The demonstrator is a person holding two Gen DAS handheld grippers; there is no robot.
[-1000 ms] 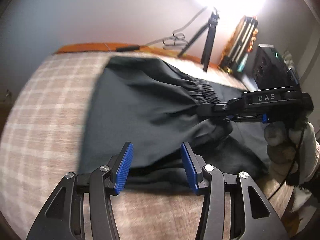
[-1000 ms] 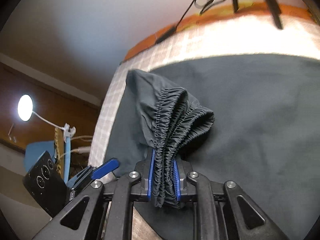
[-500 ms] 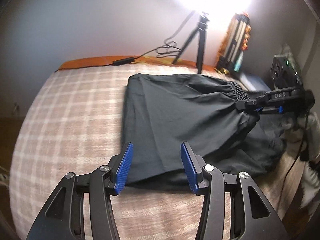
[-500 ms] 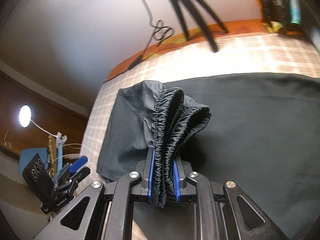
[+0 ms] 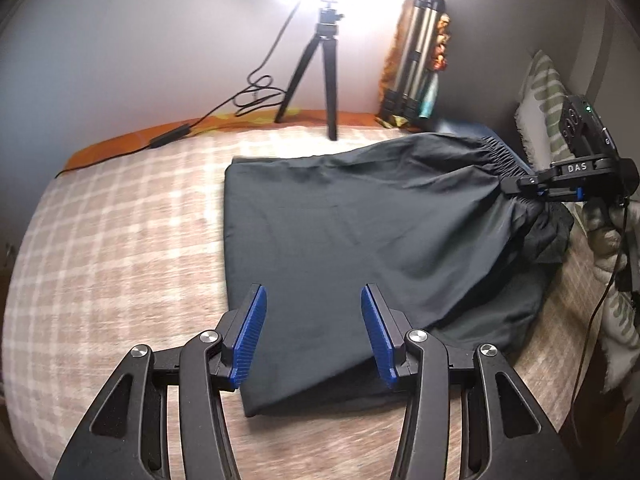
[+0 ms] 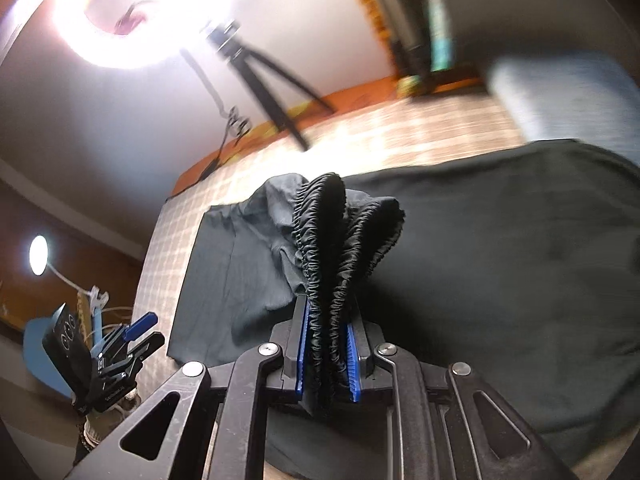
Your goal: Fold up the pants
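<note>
The dark pants (image 5: 360, 232) lie spread on the checked bed cover (image 5: 120, 240), their gathered waistband (image 6: 332, 264) pinched and lifted off the cover in the right tool (image 6: 326, 356), whose blue pads are clamped on the elastic. Since a second ago that tool has carried the waistband out toward the bed's right side, and the cloth has gone from bunched to pulled fairly flat. The left tool (image 5: 312, 336) hovers empty over the near hem, jaws parted. A tripod (image 5: 320, 80) stands behind. Judging by this, smoothing is nearly done and a fold can follow
</note>
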